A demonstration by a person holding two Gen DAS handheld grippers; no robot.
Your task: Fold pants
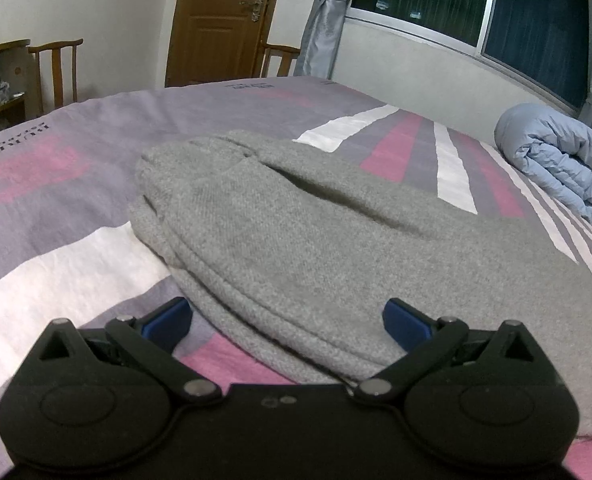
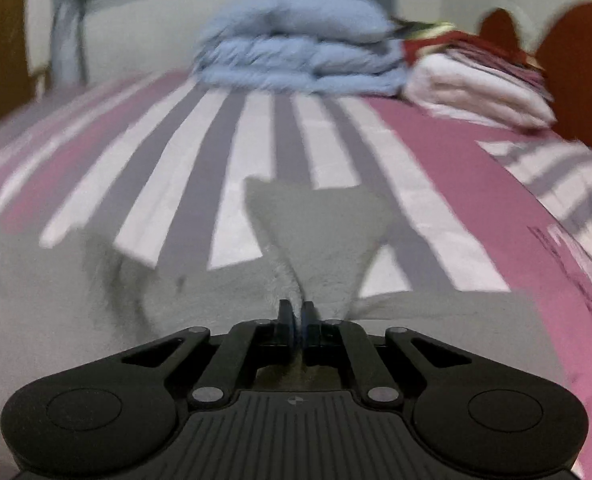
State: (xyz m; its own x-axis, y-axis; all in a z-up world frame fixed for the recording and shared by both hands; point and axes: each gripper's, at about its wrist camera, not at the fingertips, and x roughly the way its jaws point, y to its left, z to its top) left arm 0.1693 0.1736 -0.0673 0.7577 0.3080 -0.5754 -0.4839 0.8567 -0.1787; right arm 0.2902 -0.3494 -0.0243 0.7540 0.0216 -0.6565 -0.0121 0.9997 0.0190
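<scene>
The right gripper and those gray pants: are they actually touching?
Touching. The right wrist view shows the right gripper shut on a raised peak of the gray pants, the fabric pinched between its fingers.

A home bedroom is showing here: a bed [image 1: 75,152] wearing a pink, grey and white striped sheet, a folded blue quilt [image 1: 556,160] lying on it, a wooden door [image 1: 223,20], curtained window [image 1: 476,4] and wooden chairs [image 1: 57,68] standing behind
</scene>
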